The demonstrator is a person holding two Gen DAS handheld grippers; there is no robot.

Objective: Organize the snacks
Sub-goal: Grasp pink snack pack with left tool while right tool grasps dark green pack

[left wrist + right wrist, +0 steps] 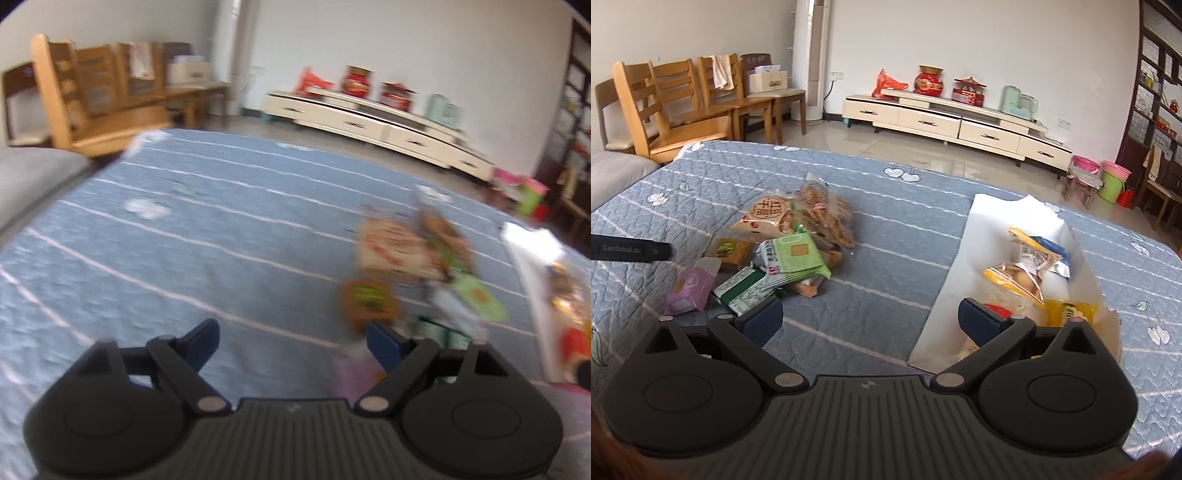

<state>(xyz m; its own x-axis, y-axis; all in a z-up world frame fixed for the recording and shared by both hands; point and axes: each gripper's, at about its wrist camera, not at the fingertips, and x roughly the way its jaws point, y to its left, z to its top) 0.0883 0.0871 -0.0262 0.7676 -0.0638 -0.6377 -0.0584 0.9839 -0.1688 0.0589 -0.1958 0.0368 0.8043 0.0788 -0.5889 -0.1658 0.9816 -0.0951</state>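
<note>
Sorting snacks into the white box

Both the left gripper and right gripper are held open and empty, ready for the snack pile.

The left wrist view is motion-blurred: the snack pile shows no legible labels. The white box is cut by the right edge. In the right wrist view, the right gripper hides the white box's near end.

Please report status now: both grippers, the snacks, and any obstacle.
Left gripper open, empty. Right gripper open, empty. Snack pile loose on blue quilt; some packets already in white box. No obstacle seen.
</note>
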